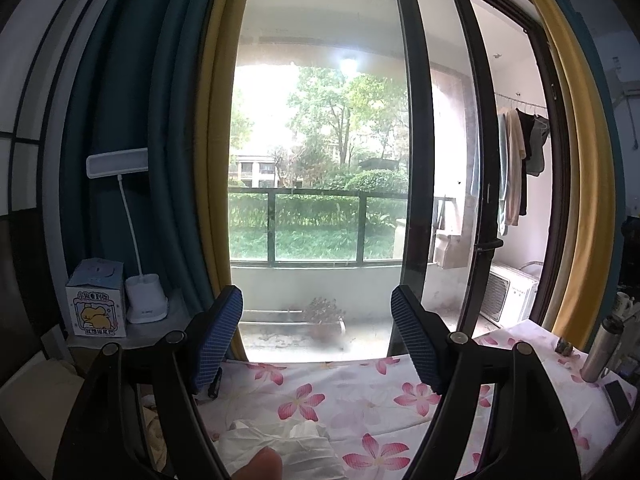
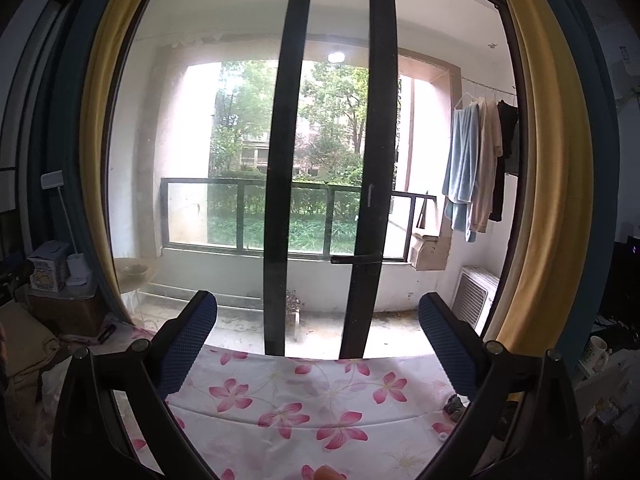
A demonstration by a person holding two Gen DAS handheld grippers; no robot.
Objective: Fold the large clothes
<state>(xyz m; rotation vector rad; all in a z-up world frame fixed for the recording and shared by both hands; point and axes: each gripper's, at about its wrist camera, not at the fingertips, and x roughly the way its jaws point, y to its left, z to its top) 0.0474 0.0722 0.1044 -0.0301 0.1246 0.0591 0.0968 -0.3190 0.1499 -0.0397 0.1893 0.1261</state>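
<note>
The white garment (image 1: pixel 280 440) is lying crumpled at the near edge of the flowered sheet (image 1: pixel 360 408), directly below the left gripper (image 1: pixel 316 340), with a fingertip (image 1: pixel 260 466) showing just in front of it. The left gripper is standing with its jaws wide apart, nothing between the blue pads (image 1: pixel 218 340). The right gripper (image 2: pixel 318 344) is likewise standing open over the flowered sheet (image 2: pixel 300 392), gripping nothing; the garment is not showing in that view. A steel bottle (image 1: pixel 602 350) and a phone (image 1: pixel 618 396) are sitting at the right edge of the sheet. A white desk lamp (image 1: pixel 138 240) and a cartoon-printed box (image 1: pixel 96 300) are standing to the left, by the blue curtain (image 1: pixel 132 120). Beyond the glass doors (image 2: pixel 332 160), clothes (image 2: pixel 480 164) are hanging on a balcony line.
</note>
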